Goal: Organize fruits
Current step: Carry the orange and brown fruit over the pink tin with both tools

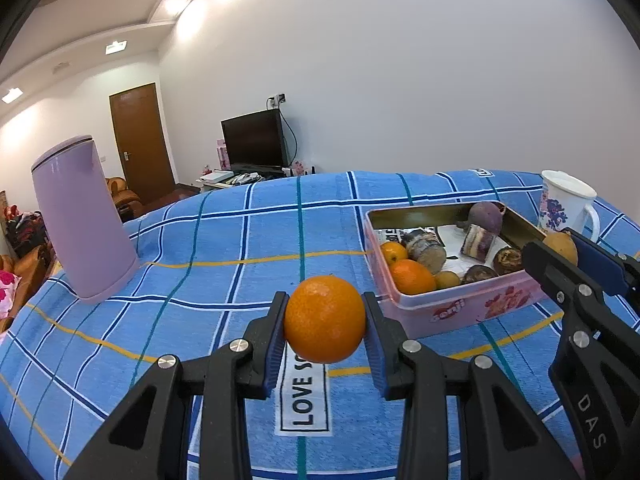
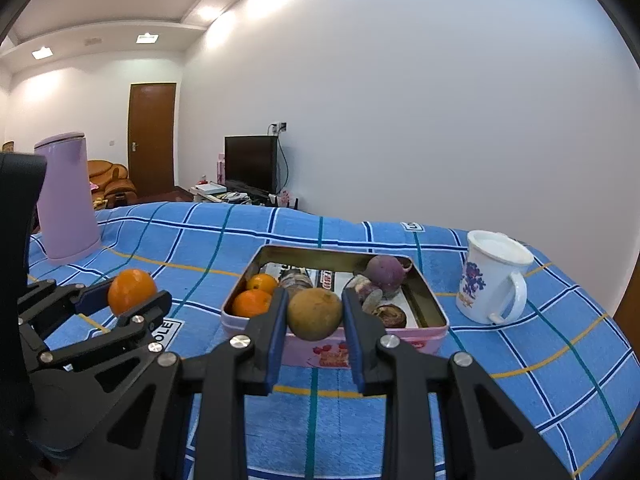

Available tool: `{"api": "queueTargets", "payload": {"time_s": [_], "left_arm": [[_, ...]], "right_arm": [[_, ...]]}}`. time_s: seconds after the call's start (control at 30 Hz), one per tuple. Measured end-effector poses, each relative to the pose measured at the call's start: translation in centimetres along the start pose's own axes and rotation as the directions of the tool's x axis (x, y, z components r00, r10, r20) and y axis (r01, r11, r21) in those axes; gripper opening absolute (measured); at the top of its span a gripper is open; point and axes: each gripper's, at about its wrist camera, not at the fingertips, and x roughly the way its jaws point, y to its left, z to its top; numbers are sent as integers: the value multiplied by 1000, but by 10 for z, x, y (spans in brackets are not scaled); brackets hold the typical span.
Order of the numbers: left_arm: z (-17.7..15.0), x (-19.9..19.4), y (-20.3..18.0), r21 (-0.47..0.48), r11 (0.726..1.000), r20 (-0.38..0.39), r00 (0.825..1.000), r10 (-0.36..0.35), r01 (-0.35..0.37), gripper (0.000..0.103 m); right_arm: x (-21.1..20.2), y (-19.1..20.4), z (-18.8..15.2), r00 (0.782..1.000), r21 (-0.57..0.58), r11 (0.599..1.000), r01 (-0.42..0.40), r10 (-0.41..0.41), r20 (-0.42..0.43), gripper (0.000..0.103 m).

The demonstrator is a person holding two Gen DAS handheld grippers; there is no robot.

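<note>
Two round fruits, an orange [image 1: 325, 319] and perhaps a lemon [image 2: 315, 313], show no long axis.

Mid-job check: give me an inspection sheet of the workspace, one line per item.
Surface: blue checked cloth, covers the table.
Job's things: orange in left gripper; brownish fruit in right gripper; pink tin open, with two oranges and other produce.
Clutter: lilac jug at the left; white mug right of the tin.
Grippers: both shut on fruit, held above the cloth near the tin.
Cables: one from the wall socket to the TV; none on the cloth.
Surroundings: white wall, brown door, sofa.
</note>
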Motion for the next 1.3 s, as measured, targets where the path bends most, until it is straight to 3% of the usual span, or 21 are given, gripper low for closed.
{"api": "queueTargets", "payload": {"time_s": [0.83,1.03,1.3], "left_arm": [[3,-5,-54,57,993,1,995,-103,103,38],[5,-10,-62,46,988,6,989,-148,147,38],[15,-16,-79,46,967,-1,968,-250,249,38]], "right_arm": [[-21,-58,-8,995,87,992,93,-96,24,30],[-20,-70,-9,992,89,988,124,-124,-4,30],[-18,-83,-2,986,56,985,165,-164,-34,30]]}}
